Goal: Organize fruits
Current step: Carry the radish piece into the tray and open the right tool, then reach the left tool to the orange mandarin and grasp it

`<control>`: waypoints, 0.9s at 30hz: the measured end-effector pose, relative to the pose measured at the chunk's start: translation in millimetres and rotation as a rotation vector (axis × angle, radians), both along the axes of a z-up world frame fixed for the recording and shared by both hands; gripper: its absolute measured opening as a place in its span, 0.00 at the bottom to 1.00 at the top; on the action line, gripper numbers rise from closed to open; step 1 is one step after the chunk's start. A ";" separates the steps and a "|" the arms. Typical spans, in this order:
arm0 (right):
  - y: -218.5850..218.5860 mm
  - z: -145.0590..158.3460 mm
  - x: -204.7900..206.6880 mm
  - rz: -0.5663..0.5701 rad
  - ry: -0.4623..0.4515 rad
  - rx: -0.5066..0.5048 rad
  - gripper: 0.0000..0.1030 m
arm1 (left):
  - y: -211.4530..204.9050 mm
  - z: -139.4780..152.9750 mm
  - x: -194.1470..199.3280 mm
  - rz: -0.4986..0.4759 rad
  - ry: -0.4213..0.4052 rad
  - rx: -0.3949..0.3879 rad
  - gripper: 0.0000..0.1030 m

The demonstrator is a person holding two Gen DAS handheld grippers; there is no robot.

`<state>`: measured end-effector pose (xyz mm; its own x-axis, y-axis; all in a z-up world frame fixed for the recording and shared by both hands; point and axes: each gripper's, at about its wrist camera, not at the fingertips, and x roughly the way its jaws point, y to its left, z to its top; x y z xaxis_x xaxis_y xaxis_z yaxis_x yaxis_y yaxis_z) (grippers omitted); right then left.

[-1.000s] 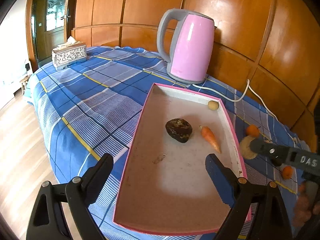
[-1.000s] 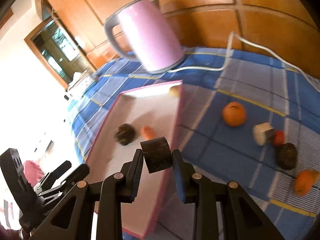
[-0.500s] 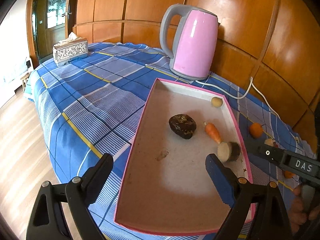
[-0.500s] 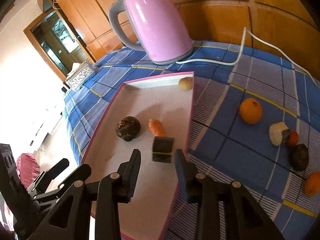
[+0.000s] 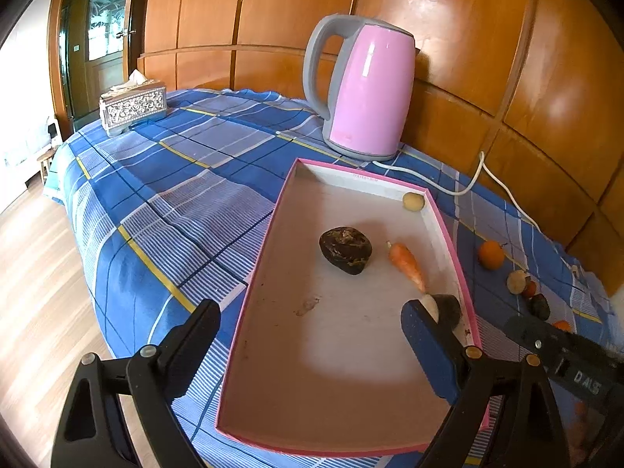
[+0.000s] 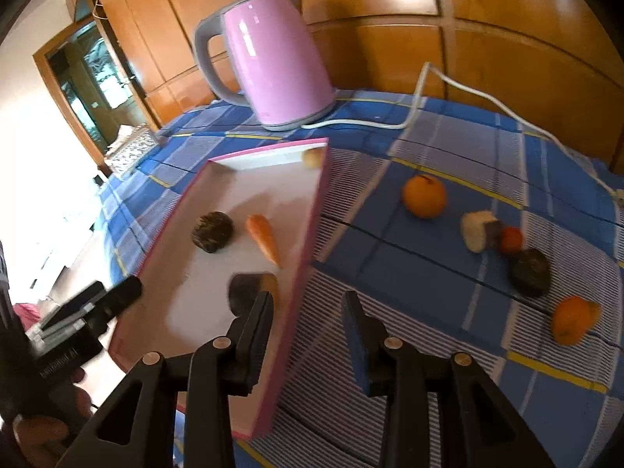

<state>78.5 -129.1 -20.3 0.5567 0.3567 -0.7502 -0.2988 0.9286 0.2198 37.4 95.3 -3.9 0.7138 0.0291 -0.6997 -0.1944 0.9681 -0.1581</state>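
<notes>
**Cut piece dropped in the tray; right gripper swings toward the loose fruit**

A second ago the right gripper (image 6: 308,312) carried the dark, pale-faced cut piece (image 5: 442,309) above the tray's edge; now that piece lies in the pink tray (image 5: 273,210) near its right wall, just below the carrot (image 5: 407,261), and the gripper has pulled back, its view turned toward the cloth beside the tray.

Going left to right: the left gripper (image 5: 312,323) hangs level over the tray's near end, jaws wide apart and holding nothing. In the tray sit the dark round fruit (image 5: 346,250), the carrot, the cut piece and a small pale ball (image 5: 413,201) in the far corner. The right gripper, tilted and over the tray's right wall, has its jaws apart and empty.

The placing step looks finished. On the blue checked cloth (image 6: 429,273) remain an orange (image 6: 424,196), a second cut piece (image 6: 479,231), a small red fruit (image 6: 511,240), a dark fruit (image 6: 531,273) and an orange piece (image 6: 574,319). The next move probably calls for reaching right, lowering open jaws around one of them; the red fruit touches the cut piece, so the orange looks easier.
</notes>
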 end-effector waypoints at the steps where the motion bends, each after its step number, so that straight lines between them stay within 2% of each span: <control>1: -3.4 -0.7 -2.2 -0.010 -0.004 -0.007 0.36 | -0.6 0.3 -0.2 -0.002 -0.001 -0.001 0.92; 13: -66.1 -15.0 -24.6 -0.218 -0.012 -0.086 0.36 | -13.1 4.9 -4.4 -0.053 -0.019 0.001 0.92; 27: -130.5 -9.2 -43.5 -0.461 -0.094 -0.194 0.39 | -36.1 9.8 -9.7 -0.150 -0.048 0.032 0.92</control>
<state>35.0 -259.5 -29.5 0.6918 -0.0829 -0.7173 0.1420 0.9896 0.0225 27.7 59.3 5.9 0.7447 -0.0585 -0.6649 -0.0406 0.9903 -0.1326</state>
